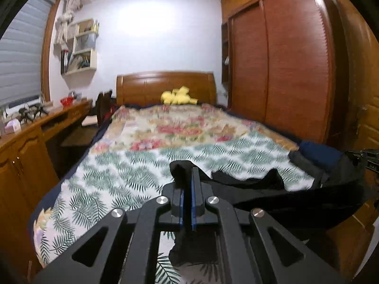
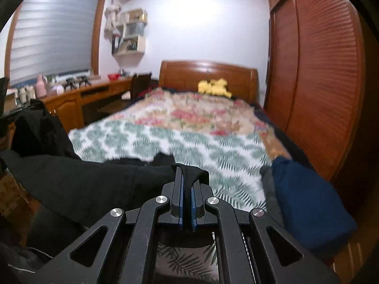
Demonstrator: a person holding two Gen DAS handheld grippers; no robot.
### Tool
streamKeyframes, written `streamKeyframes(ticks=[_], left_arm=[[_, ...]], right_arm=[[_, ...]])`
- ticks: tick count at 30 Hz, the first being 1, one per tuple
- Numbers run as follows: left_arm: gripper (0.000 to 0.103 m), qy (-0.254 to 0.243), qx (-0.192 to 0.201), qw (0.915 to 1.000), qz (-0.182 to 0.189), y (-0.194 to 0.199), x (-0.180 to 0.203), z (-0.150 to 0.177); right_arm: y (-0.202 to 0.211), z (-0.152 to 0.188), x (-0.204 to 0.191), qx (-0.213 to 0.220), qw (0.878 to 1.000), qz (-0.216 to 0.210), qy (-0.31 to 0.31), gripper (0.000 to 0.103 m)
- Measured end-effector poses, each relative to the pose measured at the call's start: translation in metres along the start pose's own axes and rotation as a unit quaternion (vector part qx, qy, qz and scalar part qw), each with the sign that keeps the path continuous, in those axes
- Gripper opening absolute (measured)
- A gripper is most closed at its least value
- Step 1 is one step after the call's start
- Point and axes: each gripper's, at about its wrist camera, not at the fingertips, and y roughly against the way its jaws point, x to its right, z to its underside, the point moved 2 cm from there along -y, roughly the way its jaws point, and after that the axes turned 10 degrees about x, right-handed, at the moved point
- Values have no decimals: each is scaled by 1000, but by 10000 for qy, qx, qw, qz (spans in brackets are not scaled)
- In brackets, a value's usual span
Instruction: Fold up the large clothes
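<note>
**Both grippers pinching the black garment over the bed**

Currently, left wrist view: left gripper [image 1: 187, 179] has its fingers nearly together, clamped on a bunched corner of the black garment [image 1: 272, 194]. Cloth wraps over the left fingertip and pokes up above it. From the pinch the garment runs right as a sagging black band, lifted off the bedspread [image 1: 123, 165], to the frame's right edge, where part of the other gripper [image 1: 364, 157] shows. A loose bit of black cloth also hangs below the fingers, under the linkage. Bedspread has a green fern print near the camera, floral print further back. A yellow plush toy [image 1: 177, 96] sits against the wooden headboard [image 1: 165, 84]. Wooden desk [image 1: 35, 127] runs along the left, louvred wardrobe [image 1: 281, 71] on the right. A dark blue item [image 1: 317, 152] lies at the bed's right edge, just past the garment.

Right wrist view: right gripper [image 2: 187, 179] likewise narrow, fingers closed on a fold of the same black garment [image 2: 94, 179], which drapes over the tips. Cloth stretches left from the pinch in a broad black sheet, held above the bed's near edge, and piles up toward the left edge of frame. The dark blue item [image 2: 308, 203] sits just right of the gripper on the bed's right side. Motion blur on the bedspread [image 2: 189, 142]; fine detail there is unreadable. Plush toy [image 2: 214, 87], headboard [image 2: 184, 75], desk [image 2: 71, 101] and wardrobe [image 2: 327, 71] in the background.
</note>
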Motion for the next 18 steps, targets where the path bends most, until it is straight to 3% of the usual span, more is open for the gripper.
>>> streamKeyframes(ticks=[5,12,18], left_arm=[[1,-199,-327,9991,-196,-58,-4,19],[2,-386,-475,9979,-200,-126,-9,17],[2,-361,-621,9972,-201,-164,-13,16]], right_arm=[[-60,17,12,-146,9999,20,-84,2],[-158,28,31,-453,9986,262,70,2],[-215,25,54,-498,9973,517,-132,2]])
